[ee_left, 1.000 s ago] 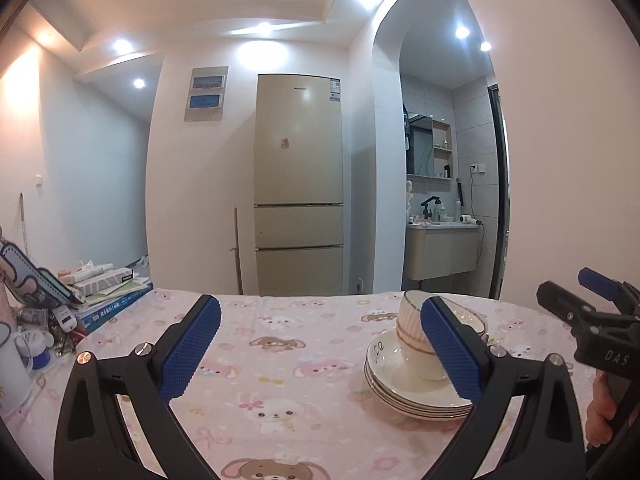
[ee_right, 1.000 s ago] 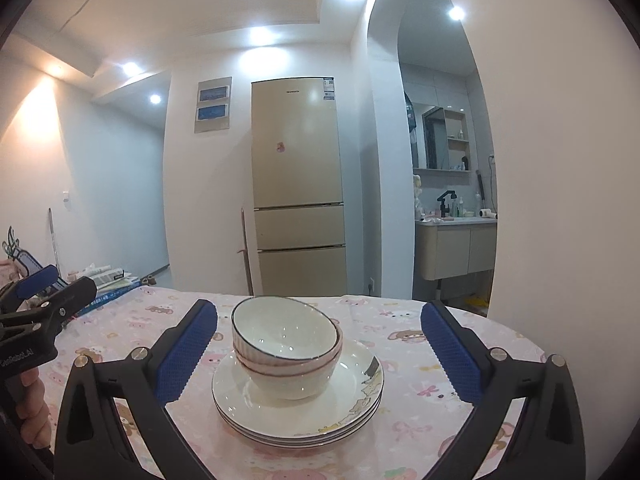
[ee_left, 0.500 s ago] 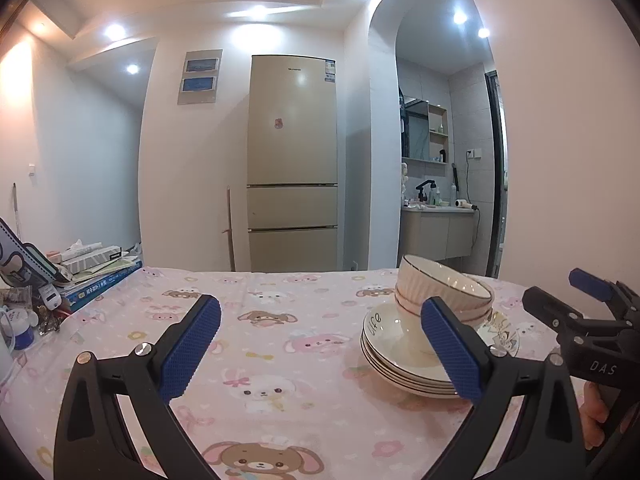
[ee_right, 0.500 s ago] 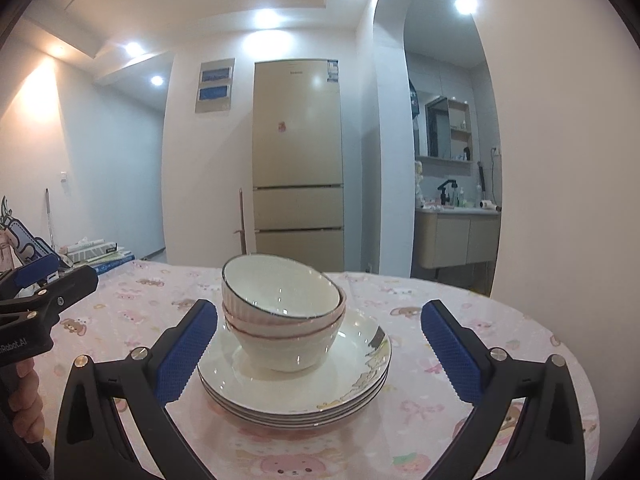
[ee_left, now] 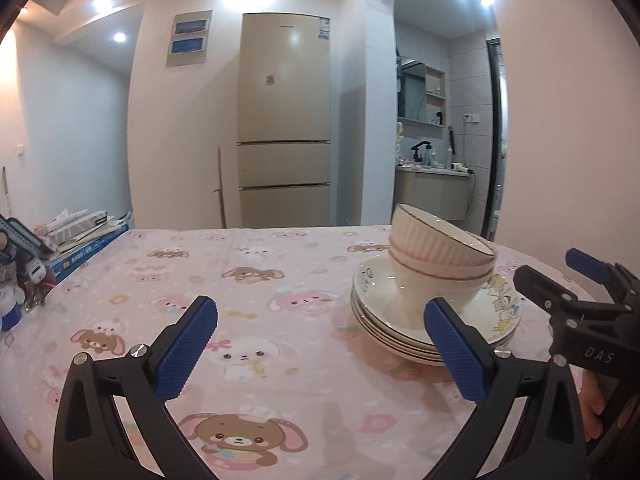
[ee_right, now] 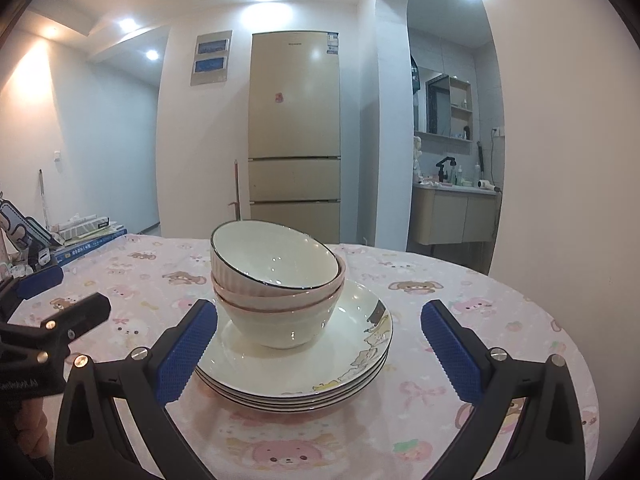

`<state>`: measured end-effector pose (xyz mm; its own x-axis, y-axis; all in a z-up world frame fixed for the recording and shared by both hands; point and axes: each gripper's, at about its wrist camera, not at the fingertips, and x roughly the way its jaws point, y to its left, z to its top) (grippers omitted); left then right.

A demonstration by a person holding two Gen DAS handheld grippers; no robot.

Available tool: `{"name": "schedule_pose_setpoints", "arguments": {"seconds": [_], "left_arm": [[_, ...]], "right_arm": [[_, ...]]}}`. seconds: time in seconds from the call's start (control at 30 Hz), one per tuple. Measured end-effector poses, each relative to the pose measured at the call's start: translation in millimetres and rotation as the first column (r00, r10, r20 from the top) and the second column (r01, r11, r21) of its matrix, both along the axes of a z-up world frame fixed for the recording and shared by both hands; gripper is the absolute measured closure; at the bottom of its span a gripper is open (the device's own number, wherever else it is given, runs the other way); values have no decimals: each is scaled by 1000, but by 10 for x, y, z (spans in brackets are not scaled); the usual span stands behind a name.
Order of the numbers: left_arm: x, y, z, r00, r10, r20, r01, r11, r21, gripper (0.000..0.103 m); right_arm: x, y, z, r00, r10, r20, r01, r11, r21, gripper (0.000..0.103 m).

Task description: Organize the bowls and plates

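My right gripper (ee_right: 318, 346), jaws spread and empty, faces the stacked bowls (ee_right: 276, 284) dead ahead; my left gripper (ee_left: 320, 354), also spread, sits off to their left.

- We've got the stacked bowls (ee_right: 276, 280) nested, top one tilted, sitting on the pile of plates (ee_right: 296, 364), all on the table (ee_right: 500, 320).
- From the right wrist, that pile sits dead ahead between its fingers; from the left wrist it's off to the right.
- Books (ee_left: 86, 240) sit along the table's left edge.
- Fridge (ee_right: 294, 136) stands behind the table, sink nook (ee_right: 456, 200) to its right.
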<state>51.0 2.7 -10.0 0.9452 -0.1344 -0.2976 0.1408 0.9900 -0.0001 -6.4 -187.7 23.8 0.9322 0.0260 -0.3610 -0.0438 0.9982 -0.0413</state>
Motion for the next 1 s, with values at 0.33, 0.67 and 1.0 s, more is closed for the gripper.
{"name": "schedule_pose_setpoints", "arguments": {"seconds": [0.33,0.67,1.0], "left_arm": [[-73,18,4,996,89,26,-89,996,19,0],[-31,36,-4,997,74,10,-74,997,14,0],[-50,28,0,993,116,25,-116,993,21,0]], "right_arm": [[-7,11,-5,1000,25,3,-25,1000,-1,0],[-12,35,0,999,38,2,-38,999,-14,0],[-14,49,-5,999,36,1,-36,999,-13,0]]}}
